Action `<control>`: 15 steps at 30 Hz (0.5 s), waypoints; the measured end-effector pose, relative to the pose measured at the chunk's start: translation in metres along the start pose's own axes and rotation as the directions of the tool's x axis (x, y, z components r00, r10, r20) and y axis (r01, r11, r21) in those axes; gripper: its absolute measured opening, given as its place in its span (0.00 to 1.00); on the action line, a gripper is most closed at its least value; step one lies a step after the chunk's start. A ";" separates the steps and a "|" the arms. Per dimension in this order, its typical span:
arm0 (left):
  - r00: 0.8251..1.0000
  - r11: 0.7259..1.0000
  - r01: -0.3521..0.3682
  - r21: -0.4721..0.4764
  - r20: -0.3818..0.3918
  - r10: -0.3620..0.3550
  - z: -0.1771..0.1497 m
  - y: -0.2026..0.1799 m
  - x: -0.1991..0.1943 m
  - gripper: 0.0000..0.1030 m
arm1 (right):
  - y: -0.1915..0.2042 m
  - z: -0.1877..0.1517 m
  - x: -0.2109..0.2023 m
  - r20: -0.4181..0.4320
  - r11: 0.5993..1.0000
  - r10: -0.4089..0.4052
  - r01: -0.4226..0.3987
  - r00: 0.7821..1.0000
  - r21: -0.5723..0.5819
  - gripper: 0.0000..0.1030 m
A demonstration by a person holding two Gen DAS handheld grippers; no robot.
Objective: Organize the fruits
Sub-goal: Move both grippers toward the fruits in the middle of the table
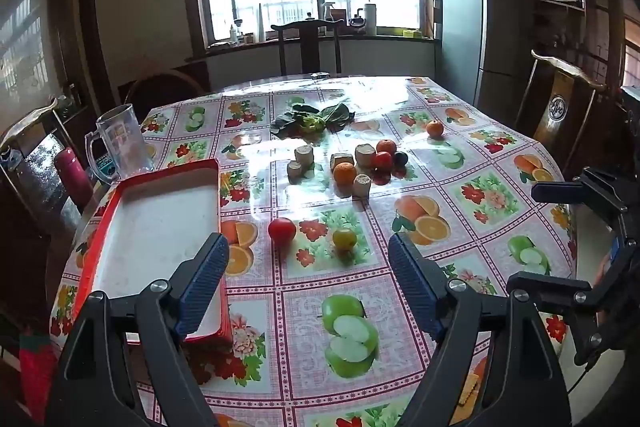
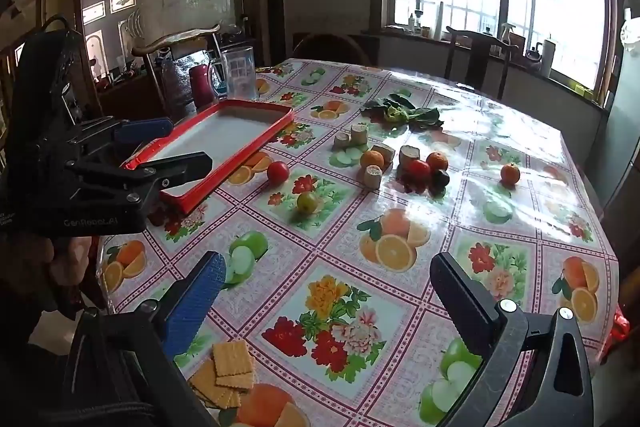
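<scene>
**Both grippers released, fruit loose on the desk**

Left gripper and right gripper both gape wide, nothing between the jaws. The tray is bare. Nearest it sits a red tomato, then a greenish fruit beside that. Further from the tray: three oranges, one in the cluster, plus another red fruit and a dark one. Five tan cylinder chunks (not fruit, I'd guess) and one leafy bunch.

Risk: round fruit rolls on the glossy cloth if nudged off-centre; real fruit confused with printed ones.
</scene>
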State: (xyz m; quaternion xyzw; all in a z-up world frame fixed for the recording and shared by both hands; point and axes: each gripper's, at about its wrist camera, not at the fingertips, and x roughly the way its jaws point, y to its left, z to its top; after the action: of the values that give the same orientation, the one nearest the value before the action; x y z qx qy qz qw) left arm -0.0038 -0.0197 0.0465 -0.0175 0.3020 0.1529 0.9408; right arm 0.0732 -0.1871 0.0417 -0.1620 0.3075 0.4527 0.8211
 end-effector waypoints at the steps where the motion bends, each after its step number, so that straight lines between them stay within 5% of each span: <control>1: 1.000 1.000 -0.002 0.003 -0.002 0.002 0.000 0.000 0.001 0.80 | -0.001 0.000 0.001 -0.001 1.000 0.004 -0.004 1.000 0.002 1.00; 15: 0.999 1.000 0.016 0.021 -0.038 -0.015 -0.006 -0.009 0.013 0.80 | -0.011 -0.006 0.011 -0.004 0.999 0.024 -0.024 1.000 0.047 1.00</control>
State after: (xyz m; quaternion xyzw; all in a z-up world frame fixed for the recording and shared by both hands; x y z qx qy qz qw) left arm 0.0056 -0.0254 0.0334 -0.0128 0.3210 0.1420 0.9363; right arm 0.0851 -0.1890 0.0300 -0.1402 0.3219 0.4549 0.8184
